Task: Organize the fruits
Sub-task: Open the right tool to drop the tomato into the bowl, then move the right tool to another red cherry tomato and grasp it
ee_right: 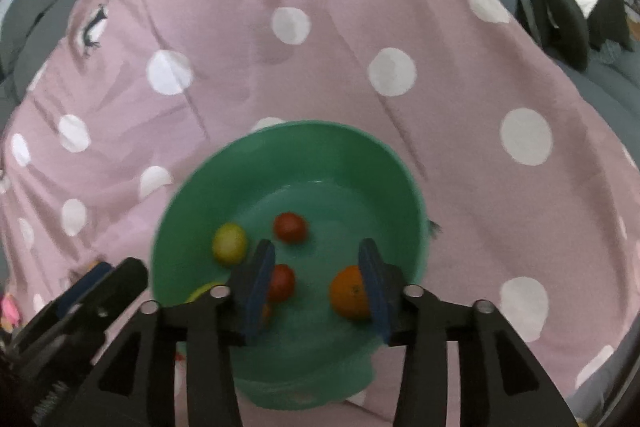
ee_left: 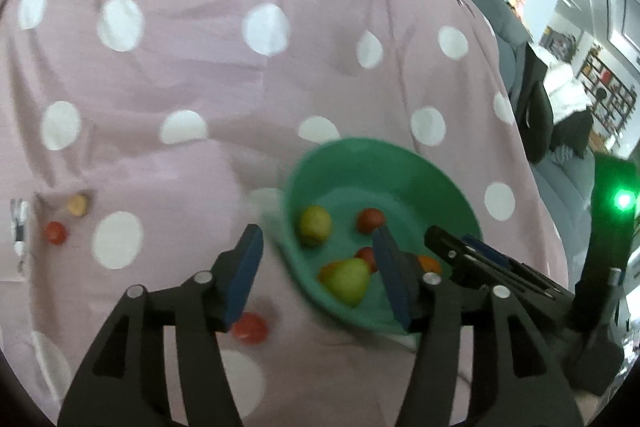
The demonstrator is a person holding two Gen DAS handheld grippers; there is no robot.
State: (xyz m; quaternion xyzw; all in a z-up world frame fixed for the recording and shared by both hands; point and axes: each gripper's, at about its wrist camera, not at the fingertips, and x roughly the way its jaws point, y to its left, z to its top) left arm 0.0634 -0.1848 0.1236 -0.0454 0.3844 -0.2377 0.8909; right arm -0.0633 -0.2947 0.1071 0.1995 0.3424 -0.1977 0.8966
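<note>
Fruits mostly gathered in green bowl (ee_right: 288,155) near blanket's (ee_left: 200,75) front edge: orange (ee_right: 348,293), pear (ee_left: 348,281), tomatoes. Right gripper (ee_right: 316,279) spread over bowl, empty. Left gripper (ee_left: 316,267) spread, empty. Probably next: stray red tomato (ee_left: 250,327) beside left fingers.

Your right tongs (ee_right: 316,283) hide part of the orange (ee_right: 347,293) and a red fruit (ee_right: 282,283); bowl (ee_left: 360,163) blurred; small yellowish fruit (ee_left: 77,205) unidentifiable.
</note>
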